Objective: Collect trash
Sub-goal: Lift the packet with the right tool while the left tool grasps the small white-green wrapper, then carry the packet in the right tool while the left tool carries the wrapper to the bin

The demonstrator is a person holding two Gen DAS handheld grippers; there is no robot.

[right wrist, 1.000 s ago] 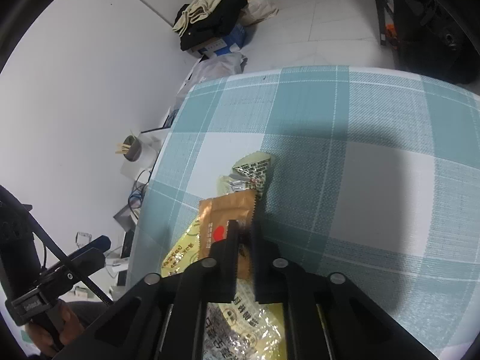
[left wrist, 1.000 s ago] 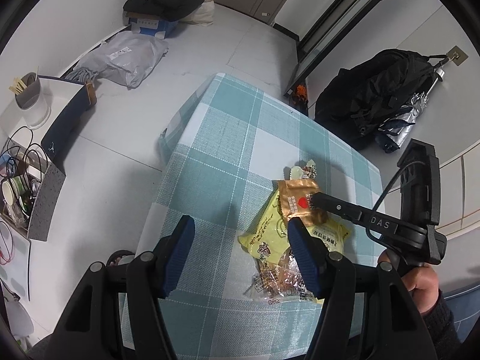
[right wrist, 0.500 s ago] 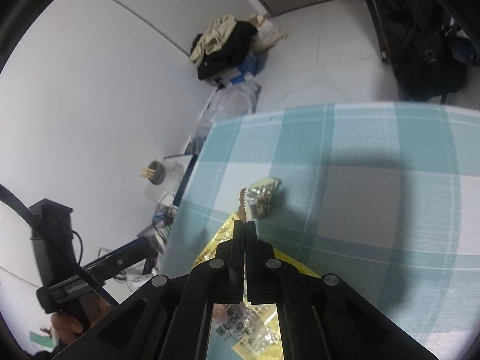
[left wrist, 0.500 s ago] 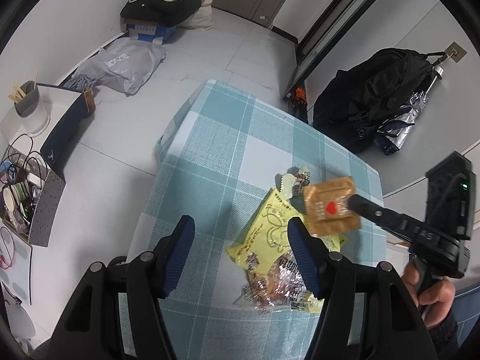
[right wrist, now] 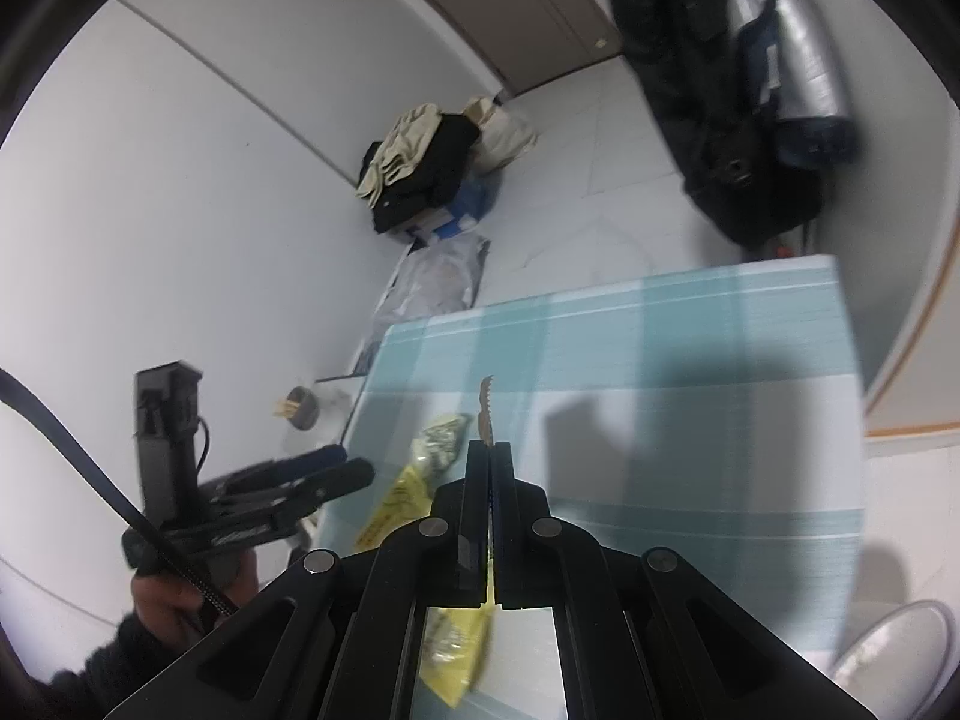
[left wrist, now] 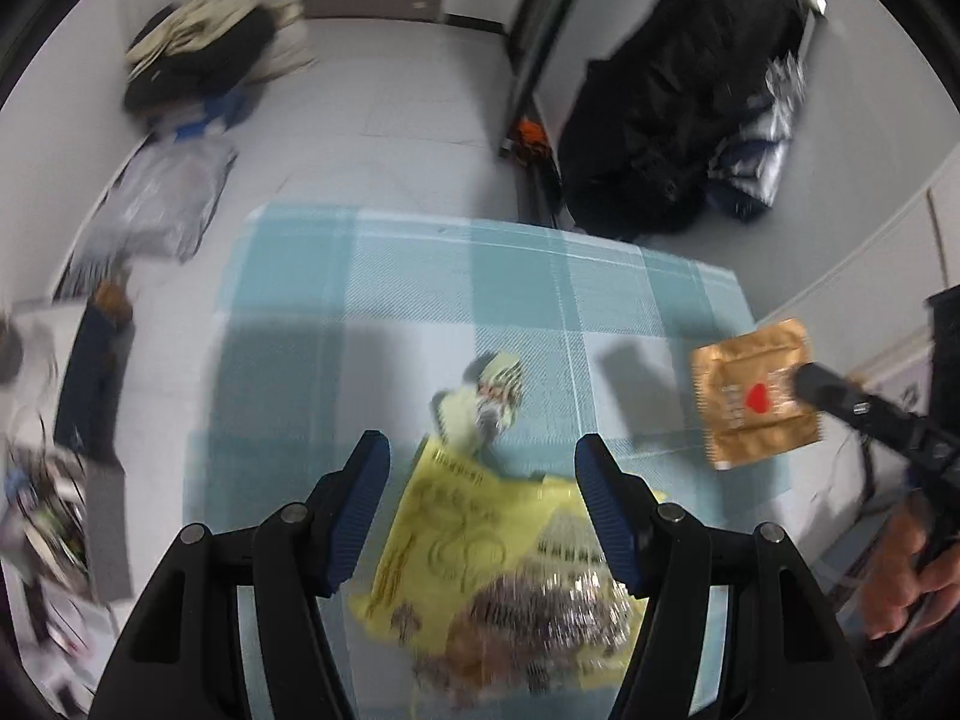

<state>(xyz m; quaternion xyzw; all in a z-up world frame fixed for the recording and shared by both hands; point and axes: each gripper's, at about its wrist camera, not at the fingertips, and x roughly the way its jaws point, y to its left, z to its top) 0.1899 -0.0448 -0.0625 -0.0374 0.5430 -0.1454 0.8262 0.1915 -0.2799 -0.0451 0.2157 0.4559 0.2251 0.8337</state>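
Note:
A brown wrapper (left wrist: 753,397) with a red heart hangs in the air off the table's right edge, pinched by my right gripper (left wrist: 807,381). From the right wrist view this wrapper (right wrist: 485,408) shows edge-on, sticking out of the shut right gripper (right wrist: 489,447). My left gripper (left wrist: 483,468) hovers open above a yellow snack bag (left wrist: 480,546) on the teal checked tablecloth (left wrist: 384,300). A small pale wrapper (left wrist: 489,393) lies just beyond the yellow bag. The left gripper (right wrist: 342,471) also appears at the left of the right wrist view, held by a hand (right wrist: 174,600).
A black backpack (left wrist: 672,114) and a silver bundle (left wrist: 762,144) rest against the far wall. Piled clothes (left wrist: 192,60) and a grey plastic bag (left wrist: 162,204) lie on the floor at the left. A grey bin rim (right wrist: 900,654) shows at the lower right.
My right gripper lifted the brown wrapper off the yellow bag and carried it right, past the table edge. The left gripper shifted over the yellow bag, still open.

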